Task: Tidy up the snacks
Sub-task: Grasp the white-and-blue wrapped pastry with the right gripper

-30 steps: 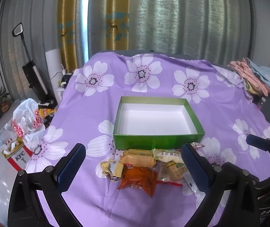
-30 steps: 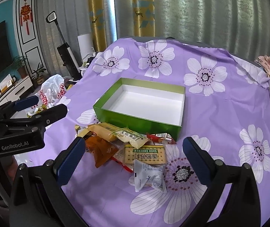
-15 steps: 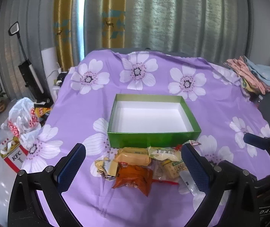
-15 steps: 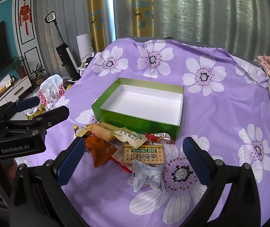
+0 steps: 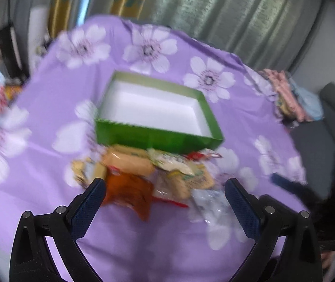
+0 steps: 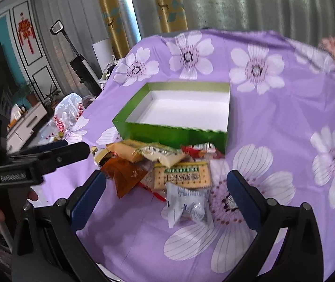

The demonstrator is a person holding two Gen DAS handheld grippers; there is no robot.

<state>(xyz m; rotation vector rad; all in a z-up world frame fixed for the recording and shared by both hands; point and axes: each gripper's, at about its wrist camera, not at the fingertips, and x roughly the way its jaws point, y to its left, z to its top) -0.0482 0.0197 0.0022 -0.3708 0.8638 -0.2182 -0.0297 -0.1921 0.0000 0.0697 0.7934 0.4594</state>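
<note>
An empty green box [image 5: 155,138] [image 6: 174,131] with a white inside sits on the purple flowered cloth. A pile of snack packets lies against its near wall: an orange packet [image 5: 129,192] [image 6: 127,174], a yellow bar [image 5: 127,162] [image 6: 127,150], a cracker pack [image 6: 183,175] and a clear white packet [image 6: 186,206] [image 5: 209,199]. My left gripper [image 5: 165,185] is open and empty, just short of the orange packet; it also shows in the right wrist view [image 6: 49,157]. My right gripper [image 6: 167,185] is open and empty over the crackers and clear packet.
The purple cloth [image 6: 273,122] covers the whole table. Folded clothes [image 5: 289,94] lie at the far right edge. A white and red plastic bag [image 6: 68,115] and an upright vacuum [image 6: 80,65] stand on the floor to the left.
Both grippers have moved in closer to the snack pile and lower. The left wrist view is blurred from fast motion and has swung left. Both stay open.
</note>
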